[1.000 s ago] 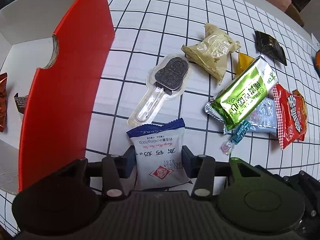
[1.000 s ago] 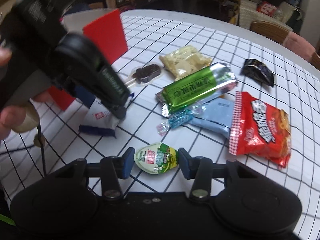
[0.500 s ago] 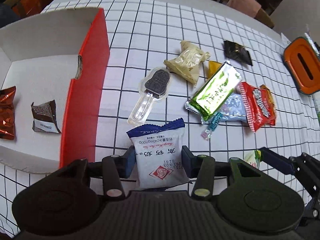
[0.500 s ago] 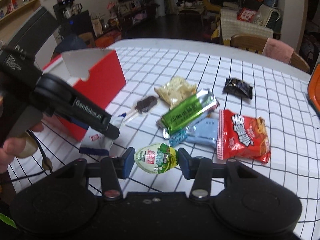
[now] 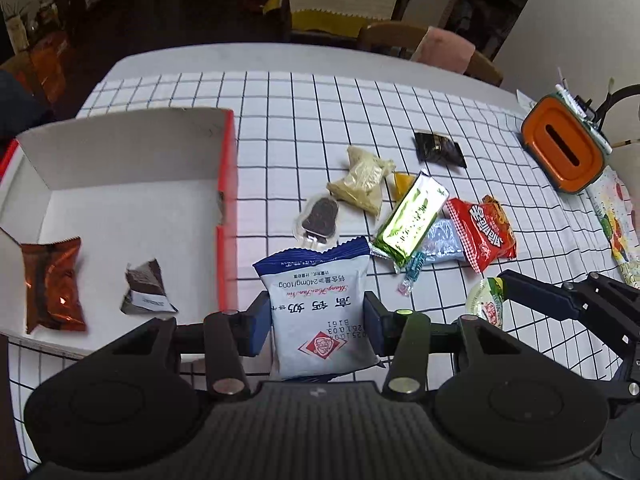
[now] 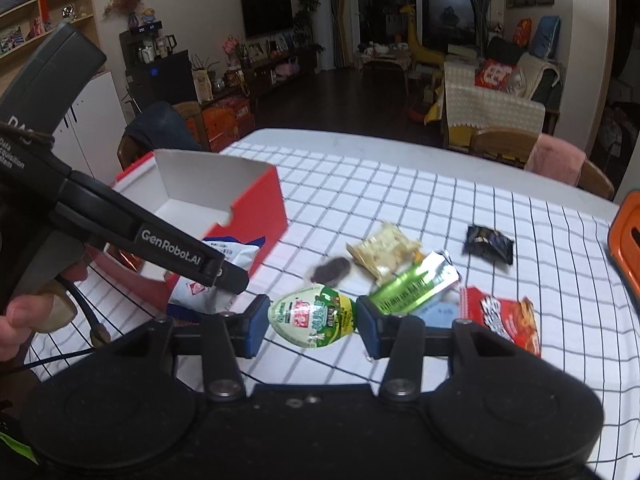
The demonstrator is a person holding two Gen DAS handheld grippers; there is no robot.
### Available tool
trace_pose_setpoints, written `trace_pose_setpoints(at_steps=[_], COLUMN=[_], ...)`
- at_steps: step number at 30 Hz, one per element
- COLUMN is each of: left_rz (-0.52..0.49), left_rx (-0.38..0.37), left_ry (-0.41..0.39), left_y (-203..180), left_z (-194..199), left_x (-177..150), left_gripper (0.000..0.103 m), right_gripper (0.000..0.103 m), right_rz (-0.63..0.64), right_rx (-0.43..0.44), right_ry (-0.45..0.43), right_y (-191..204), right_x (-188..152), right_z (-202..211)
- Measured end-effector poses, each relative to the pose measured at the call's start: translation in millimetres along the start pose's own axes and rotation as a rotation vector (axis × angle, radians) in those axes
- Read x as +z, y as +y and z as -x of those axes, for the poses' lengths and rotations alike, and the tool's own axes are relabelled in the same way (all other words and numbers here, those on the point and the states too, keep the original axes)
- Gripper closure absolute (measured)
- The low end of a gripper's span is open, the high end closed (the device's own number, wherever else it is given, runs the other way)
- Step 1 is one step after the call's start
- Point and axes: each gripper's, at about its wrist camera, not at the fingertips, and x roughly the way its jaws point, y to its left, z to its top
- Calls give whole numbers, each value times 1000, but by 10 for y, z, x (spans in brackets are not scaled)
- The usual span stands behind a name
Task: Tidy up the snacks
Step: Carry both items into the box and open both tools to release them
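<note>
My left gripper (image 5: 316, 322) is shut on a white and blue milk-tablet packet (image 5: 320, 308), held in the air just right of the red box (image 5: 226, 184). The box holds a brown wrapper (image 5: 50, 284) and a dark small packet (image 5: 146, 290). My right gripper (image 6: 312, 322) is shut on a green and white egg-shaped snack (image 6: 312, 316), lifted above the table; it also shows in the left wrist view (image 5: 488, 302). The left gripper (image 6: 216, 268) with its packet (image 6: 208, 280) shows in the right wrist view beside the box (image 6: 256, 208).
Loose snacks lie on the checked cloth (image 5: 320, 120): a chocolate lolly (image 5: 320, 216), a beige bag (image 5: 360, 184), a green foil bar (image 5: 412, 220), a red bag (image 5: 482, 232), a black packet (image 5: 438, 148). An orange container (image 5: 560, 152) stands at far right.
Both grippers have risen well above the table with their snacks. The left gripper now looks down into the box, and more of the room shows in both views.
</note>
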Motion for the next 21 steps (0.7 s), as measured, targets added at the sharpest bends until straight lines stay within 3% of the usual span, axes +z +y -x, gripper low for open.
trace_pose_setpoints(at_steps=[12,21], left_rz=[-13,-4], left_rx=[32,77], left_ry=[-91,-96], left_y=[622,1254], left_z=[424,506], left_x=[126,229], left_gripper=[56,56], right_gripper=[57,57], right_rz=[38,68], right_rx=[7,16], right_ry=[-49,-37], right_y=[550,1000], right_x=[367,586], right_z=[-136,-446])
